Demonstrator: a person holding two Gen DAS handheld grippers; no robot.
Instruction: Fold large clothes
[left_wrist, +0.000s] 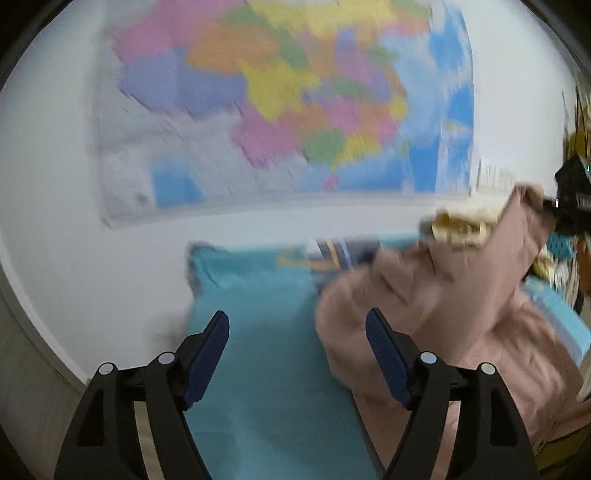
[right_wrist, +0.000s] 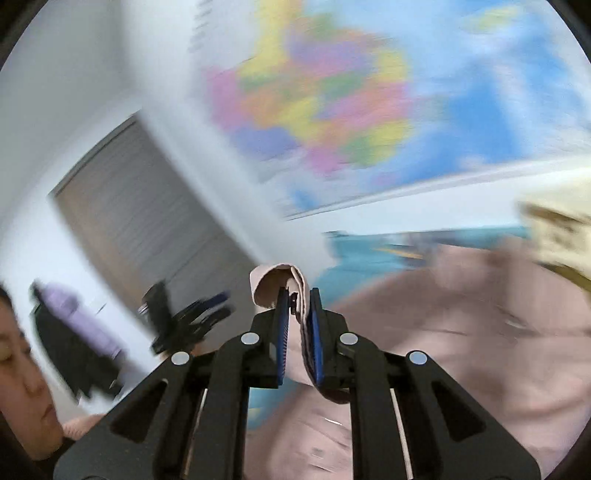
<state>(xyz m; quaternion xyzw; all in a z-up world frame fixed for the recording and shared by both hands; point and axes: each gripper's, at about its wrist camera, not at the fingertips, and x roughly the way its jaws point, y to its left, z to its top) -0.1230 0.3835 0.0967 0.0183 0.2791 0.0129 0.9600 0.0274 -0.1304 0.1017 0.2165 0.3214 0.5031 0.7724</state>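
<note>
Pink garment (left_wrist: 454, 302) half lifted off blue sheet (left_wrist: 258, 332). Right tongs (right_wrist: 297, 295) pinch small fold; may slip out. Left tongs (left_wrist: 297, 321) wide, empty.

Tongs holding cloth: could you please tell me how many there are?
1. The right tongs are shut on the pink garment; the left tongs stand open over the teal sheet, holding nothing.

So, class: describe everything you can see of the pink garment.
The pink garment is soft, matte, dusty-pink cloth with a cream lining showing. It lies crumpled on the turquoise sheet, one part lifted. The right claw is shut on a folded edge; the left claw stands open, holding nothing.
</note>
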